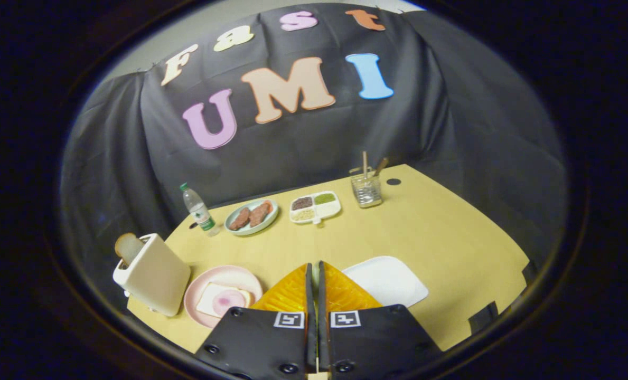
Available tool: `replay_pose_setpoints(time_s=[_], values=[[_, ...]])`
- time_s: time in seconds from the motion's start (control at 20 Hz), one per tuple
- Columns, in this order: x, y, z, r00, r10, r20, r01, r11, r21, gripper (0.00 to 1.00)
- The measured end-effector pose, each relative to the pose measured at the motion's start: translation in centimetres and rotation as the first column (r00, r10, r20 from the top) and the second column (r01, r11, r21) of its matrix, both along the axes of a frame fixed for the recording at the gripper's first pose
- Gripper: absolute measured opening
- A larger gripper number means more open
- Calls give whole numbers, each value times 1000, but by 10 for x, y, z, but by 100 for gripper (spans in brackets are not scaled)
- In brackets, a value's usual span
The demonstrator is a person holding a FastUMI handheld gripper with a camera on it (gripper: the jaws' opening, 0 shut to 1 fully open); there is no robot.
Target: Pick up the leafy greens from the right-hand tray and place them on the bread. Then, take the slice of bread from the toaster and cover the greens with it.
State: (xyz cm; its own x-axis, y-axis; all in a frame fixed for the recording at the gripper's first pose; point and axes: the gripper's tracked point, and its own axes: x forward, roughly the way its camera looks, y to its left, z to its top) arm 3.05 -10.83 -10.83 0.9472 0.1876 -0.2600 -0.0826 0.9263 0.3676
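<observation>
My gripper (316, 270) hovers above the near part of the wooden table, its fingers (291, 293) almost together. A thin pale green strip shows in the narrow gap between them, which looks like the leafy greens (316, 277). Just right of the fingers lies the white tray (393, 282), bare. To their left a pink plate (200, 287) holds a slice of bread (211, 306) topped with a round pink slice. Further left stands the cream toaster (152, 277) with a bread slice (128, 247) sticking out of its slot.
Far across the table stand a water bottle (199, 211), a pale green plate (234, 228) with two brown patties, a white divided dish (329, 210) of condiments and a glass holder (366, 190) with sticks. The table's right edge (519, 264) drops off beyond the tray.
</observation>
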Motion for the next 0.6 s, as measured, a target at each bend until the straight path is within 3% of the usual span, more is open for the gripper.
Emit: replay_pose_setpoints(time_s=[0.4,0.6], values=[[3,164,43,988,140,58,-145,985,95,4],[14,214,47,983,155,99,-170,970,175,4]])
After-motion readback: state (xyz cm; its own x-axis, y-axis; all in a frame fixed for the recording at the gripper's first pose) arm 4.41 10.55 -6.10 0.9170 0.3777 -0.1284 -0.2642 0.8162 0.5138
